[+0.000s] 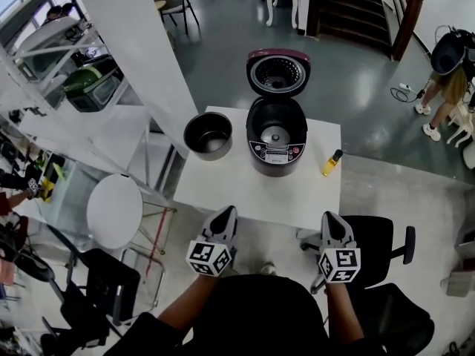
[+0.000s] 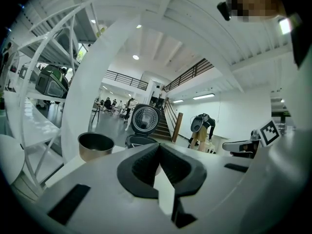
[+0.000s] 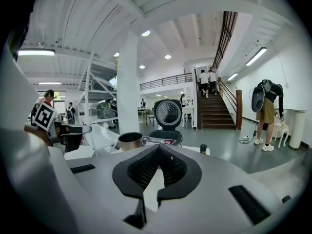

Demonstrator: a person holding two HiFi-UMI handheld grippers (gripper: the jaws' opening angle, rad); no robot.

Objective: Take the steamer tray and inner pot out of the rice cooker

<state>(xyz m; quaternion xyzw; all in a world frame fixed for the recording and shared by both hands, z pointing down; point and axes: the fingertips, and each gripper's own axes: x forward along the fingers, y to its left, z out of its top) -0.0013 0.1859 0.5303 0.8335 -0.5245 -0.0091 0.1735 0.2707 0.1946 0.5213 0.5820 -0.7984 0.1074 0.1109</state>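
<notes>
inner pot (image 1: 208, 135) is out of the rice cooker (image 1: 276, 141). it sits upright on the desk (image 1: 223, 191) at the far left corner, just beside the cooker's left side, with a small gap showing between them. pot looks empty with a dark inside.

rice cooker stands at the middle of the far edge, lid (image 1: 277, 73) swung up and fully open, control panel facing the near edge. its cavity is dark with a pale round part at the bottom; can't tell what that part is.

small bottle (image 1: 331, 162), yellow contents and black cap, stands near the right edge, right of the cooker and not touching it.

left hand-held gripper (image 1: 227, 215) hangs over the near edge, left of centre, jaws pressed together with nothing between them. right hand-held gripper (image 1: 331, 219) is at the near right corner, jaws also together, nothing held. both point toward the far edge, well apart from cooker and pot.

off the desk's left edge is a round white stool (image 1: 114, 211). a black office chair (image 1: 382, 247) sits by the near right corner.
</notes>
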